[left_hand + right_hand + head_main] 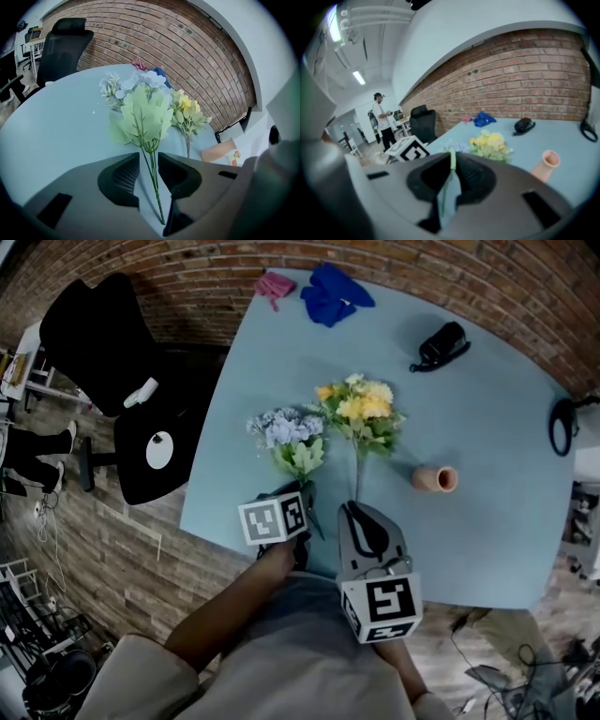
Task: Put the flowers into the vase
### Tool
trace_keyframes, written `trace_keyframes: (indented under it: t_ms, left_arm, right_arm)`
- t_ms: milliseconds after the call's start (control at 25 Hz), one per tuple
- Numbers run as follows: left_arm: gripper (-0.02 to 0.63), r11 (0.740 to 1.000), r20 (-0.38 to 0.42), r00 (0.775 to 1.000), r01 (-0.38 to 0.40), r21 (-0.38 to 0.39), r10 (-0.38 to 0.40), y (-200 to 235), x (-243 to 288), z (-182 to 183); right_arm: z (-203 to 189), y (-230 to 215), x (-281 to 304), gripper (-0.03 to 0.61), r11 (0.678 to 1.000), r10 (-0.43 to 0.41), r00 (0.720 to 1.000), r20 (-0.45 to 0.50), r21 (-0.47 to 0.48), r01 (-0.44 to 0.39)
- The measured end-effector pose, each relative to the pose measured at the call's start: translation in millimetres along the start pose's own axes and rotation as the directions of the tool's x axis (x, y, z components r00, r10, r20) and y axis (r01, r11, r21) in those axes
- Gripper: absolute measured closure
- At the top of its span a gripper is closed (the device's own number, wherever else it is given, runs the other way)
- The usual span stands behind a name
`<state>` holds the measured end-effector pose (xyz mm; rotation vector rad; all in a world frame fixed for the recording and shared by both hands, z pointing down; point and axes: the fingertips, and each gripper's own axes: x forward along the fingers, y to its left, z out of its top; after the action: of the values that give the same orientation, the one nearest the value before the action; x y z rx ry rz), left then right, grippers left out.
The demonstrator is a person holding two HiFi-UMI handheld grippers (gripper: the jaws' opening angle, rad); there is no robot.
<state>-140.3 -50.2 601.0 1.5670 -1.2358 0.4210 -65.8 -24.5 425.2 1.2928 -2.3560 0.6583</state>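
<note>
Two bunches of artificial flowers lie on the light blue table (487, 521). The blue-white bunch (286, 432) (140, 86) rests flat, its thin green stem (153, 180) running between the jaws of my left gripper (306, 493) (149, 159); the jaws stand apart and do not press on it. My right gripper (354, 508) (453, 157) is shut on the stem of the yellow bunch (361, 409) (490, 143) (187, 110). A small terracotta vase (435, 478) (219, 151) (547, 163) lies on its side to the right of the yellow bunch.
At the table's far side lie a blue cloth (333, 292), a pink cloth (274, 284) and a black device (441, 343). A black cable loop (562, 425) hangs at the right edge. A black office chair (112, 343) stands left. A person (380, 119) stands far off.
</note>
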Motion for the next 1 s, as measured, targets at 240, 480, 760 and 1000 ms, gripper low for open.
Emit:
trace_keyframes:
  t_ms: [240,480,760,1000]
  left_arm:
    - [0.488,1.0,-0.043,0.999,0.005,-0.028,-0.006,1.5,8.0,-2.5]
    - [0.489,1.0,-0.065,0.998,0.008,-0.029,-0.01,3.9,9.0,-1.7]
    - [0.531,0.999,-0.076,0.997,0.02,-0.03,-0.022,7.1,10.1,-2.7]
    - [0.557,0.996,-0.067,0.996,0.058,-0.068,-0.062,4.2,11.5,-2.2]
  right_arm:
    - [-0.8,-2.7,6.6,0.552,1.0,-0.004,1.0,-0.004,0.017,0.004]
    - [-0.5,-6.8,11.7,0.552,0.999,-0.012,1.0,-0.009,0.047,0.013]
    - [0.3,-11.9,11.9,0.552,0.998,-0.024,1.0,-0.005,0.062,0.024]
    - [-0.2,-15.8,8.7,0.552,0.997,-0.034,0.999,-0.003,0.066,0.035]
